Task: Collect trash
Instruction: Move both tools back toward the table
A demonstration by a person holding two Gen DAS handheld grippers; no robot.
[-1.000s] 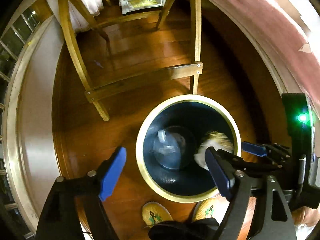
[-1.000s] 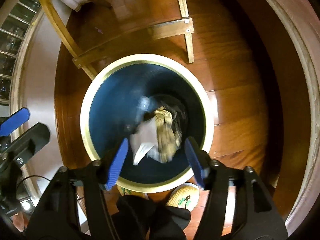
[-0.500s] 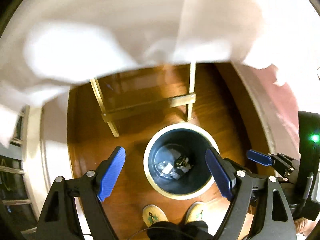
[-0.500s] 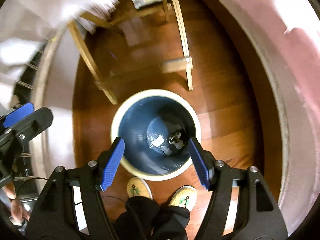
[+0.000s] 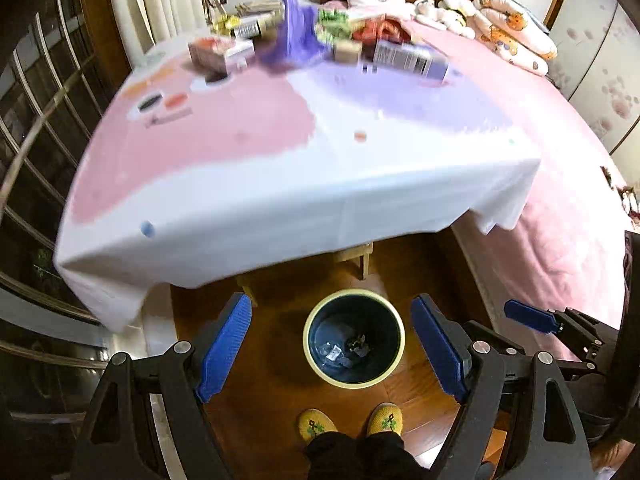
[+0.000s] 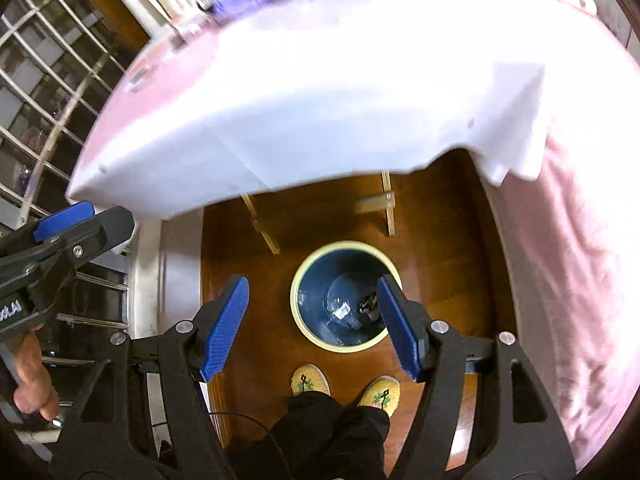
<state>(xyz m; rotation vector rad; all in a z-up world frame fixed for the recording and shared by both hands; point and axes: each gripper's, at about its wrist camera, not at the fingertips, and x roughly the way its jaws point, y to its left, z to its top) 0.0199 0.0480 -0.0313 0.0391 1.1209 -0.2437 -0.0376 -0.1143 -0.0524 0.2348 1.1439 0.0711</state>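
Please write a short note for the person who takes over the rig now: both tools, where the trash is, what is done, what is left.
Left tool: open, empty, high over the floor.
Right tool: open, empty, beside it.
Bin: on the floor by the table, between the tools in both views.
Done: some trash lies in the bin.
Left: boxes and wrappers are on the table's far side; bin them.

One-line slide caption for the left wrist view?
Open left gripper above the blue bin holding trash, cluttered table ahead.
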